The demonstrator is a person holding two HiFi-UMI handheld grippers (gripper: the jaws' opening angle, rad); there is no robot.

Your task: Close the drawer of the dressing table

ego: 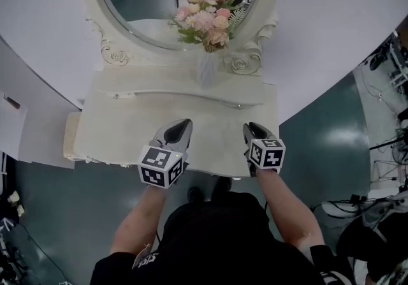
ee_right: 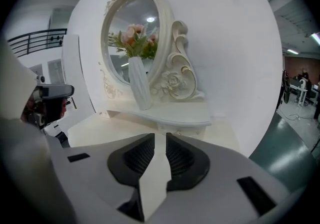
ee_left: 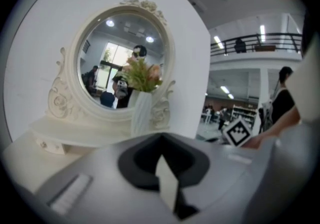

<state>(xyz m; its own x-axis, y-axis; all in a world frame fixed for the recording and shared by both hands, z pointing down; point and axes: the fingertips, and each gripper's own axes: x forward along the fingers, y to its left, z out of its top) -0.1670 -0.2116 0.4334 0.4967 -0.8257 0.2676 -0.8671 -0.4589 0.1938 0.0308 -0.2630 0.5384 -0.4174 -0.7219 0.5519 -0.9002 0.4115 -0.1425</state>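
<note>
The cream dressing table (ego: 127,127) stands against a white wall, with its oval mirror (ego: 150,9) and a vase of pink flowers (ego: 207,64) at the back. No drawer stands out from its front edge in the head view; the front face is hidden under the top. My left gripper (ego: 183,123) hovers over the front of the top, jaws shut and empty (ee_left: 161,138). My right gripper (ego: 254,127) hovers beside it to the right. A narrow gap shows between its pads, with nothing in it (ee_right: 160,137). Neither gripper touches the table.
A low shelf (ego: 191,89) with small knobs (ego: 239,106) runs under the mirror. A white panel (ego: 19,131) stands at the left. Cables and gear (ego: 389,150) lie on the teal floor at the right. Another person (ee_left: 282,100) stands far off in the left gripper view.
</note>
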